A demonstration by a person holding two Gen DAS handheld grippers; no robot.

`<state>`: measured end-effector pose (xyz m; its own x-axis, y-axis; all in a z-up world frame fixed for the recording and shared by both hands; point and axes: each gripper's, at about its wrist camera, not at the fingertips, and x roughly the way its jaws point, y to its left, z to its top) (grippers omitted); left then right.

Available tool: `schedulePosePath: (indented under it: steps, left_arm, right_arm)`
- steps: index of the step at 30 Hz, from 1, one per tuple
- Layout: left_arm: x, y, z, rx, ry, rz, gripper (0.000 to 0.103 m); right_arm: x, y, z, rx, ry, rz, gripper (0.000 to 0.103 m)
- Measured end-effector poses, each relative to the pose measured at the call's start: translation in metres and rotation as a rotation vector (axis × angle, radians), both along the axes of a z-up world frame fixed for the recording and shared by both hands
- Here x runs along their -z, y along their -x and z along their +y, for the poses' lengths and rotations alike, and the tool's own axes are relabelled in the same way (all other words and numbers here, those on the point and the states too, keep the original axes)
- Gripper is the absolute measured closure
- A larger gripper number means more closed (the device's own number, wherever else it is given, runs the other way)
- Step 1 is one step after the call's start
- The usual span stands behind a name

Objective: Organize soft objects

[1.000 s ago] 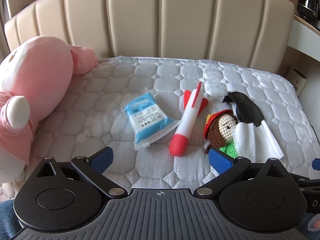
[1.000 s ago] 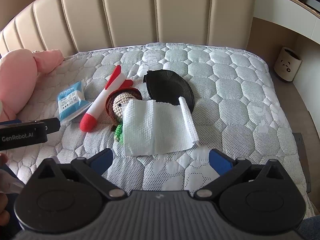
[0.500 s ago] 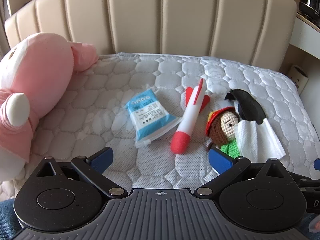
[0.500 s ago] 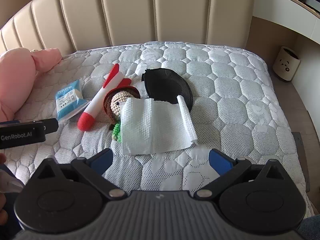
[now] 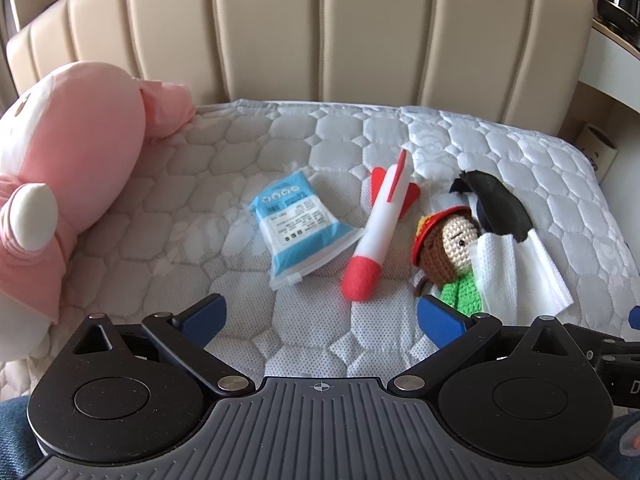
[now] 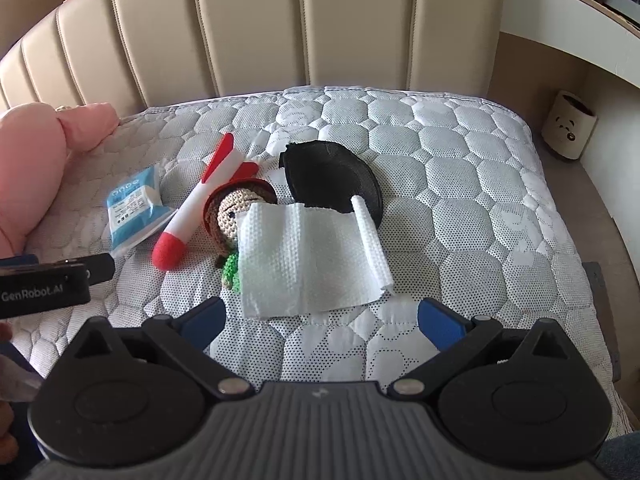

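Left hand-held gripper [image 5: 320, 316] open, rocket toy [image 5: 378, 232] red nose toward it

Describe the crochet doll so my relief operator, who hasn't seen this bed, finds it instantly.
Start at the beige padded headboard and come down to the row of small items on the white quilted mattress. The crochet doll lies between the red-and-white plush rocket and the black mesh piece, half covered by a white paper towel. It alone has a face, red hat and green body.
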<state>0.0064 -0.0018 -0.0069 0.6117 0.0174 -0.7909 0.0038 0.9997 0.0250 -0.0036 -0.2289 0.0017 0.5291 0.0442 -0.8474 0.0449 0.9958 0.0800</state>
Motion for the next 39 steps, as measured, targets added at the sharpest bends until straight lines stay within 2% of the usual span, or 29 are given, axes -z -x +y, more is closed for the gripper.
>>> schedulePosePath:
  steps: [4,9,12,15,18,19,22,25,27,29,30,31,33,34,35,39]
  left_arm:
    - [0.002,-0.004,0.001,0.005,0.004,0.027,0.000]
    - [-0.003,-0.017,0.001,0.082,0.044,0.049,0.000]
    - [-0.013,-0.029,0.000,0.120,0.048,0.004,0.000]
    - [-0.024,-0.054,-0.005,0.158,0.036,-0.027,0.000]
    - [-0.030,-0.081,-0.010,0.170,0.027,-0.045,0.000]
    - [-0.026,-0.086,-0.010,0.157,0.034,-0.036,0.000]
    - [-0.011,-0.096,-0.008,0.124,0.057,-0.006,0.000]
    - [0.020,-0.101,-0.007,0.129,0.046,0.097,0.000]
    - [0.031,-0.105,-0.006,0.126,0.039,0.142,0.000]
    - [0.038,-0.108,-0.005,0.120,0.041,0.169,0.000]
    - [0.038,-0.110,-0.004,0.119,0.054,0.171,0.000]
    - [0.039,-0.111,-0.004,0.122,0.067,0.173,0.000]
    - [0.041,-0.113,-0.003,0.134,0.087,0.190,0.000]
    - [0.043,-0.114,-0.002,0.147,0.106,0.201,0.000]
    - [0.044,-0.114,-0.001,0.157,0.128,0.213,0.000]
    - [0.051,-0.117,-0.006,0.198,0.150,0.250,0.000]
  right_arm:
    - [-0.006,-0.003,-0.007,0.014,-0.034,-0.027,0.000]
    - [-0.021,-0.005,-0.007,-0.029,-0.019,-0.209,0.000]
    - [-0.015,-0.028,0.000,-0.129,0.038,-0.079,0.000]
    - [-0.011,-0.053,-0.004,-0.153,-0.015,-0.049,0.000]
    - [0.003,-0.080,-0.004,-0.219,-0.049,0.046,0.005]
    - [0.008,-0.086,-0.004,-0.235,-0.051,0.061,0.012]
    - [0.026,-0.098,-0.007,-0.236,-0.104,0.099,0.017]
    - [0.041,-0.099,-0.008,-0.220,-0.188,0.123,0.018]
    - [0.050,-0.101,-0.003,-0.237,-0.165,0.122,0.019]
    - [0.058,-0.104,0.001,-0.256,-0.121,0.126,0.027]
    - [0.061,-0.105,0.000,-0.256,-0.129,0.132,0.029]
    - [0.064,-0.106,-0.002,-0.256,-0.137,0.138,0.036]
    - [0.069,-0.108,-0.007,-0.248,-0.158,0.149,0.063]
    - [0.067,-0.110,-0.011,-0.231,-0.166,0.154,0.094]
    - [0.066,-0.111,-0.015,-0.213,-0.155,0.154,0.099]
    - [0.047,-0.111,-0.036,-0.126,-0.126,0.094,0.099]
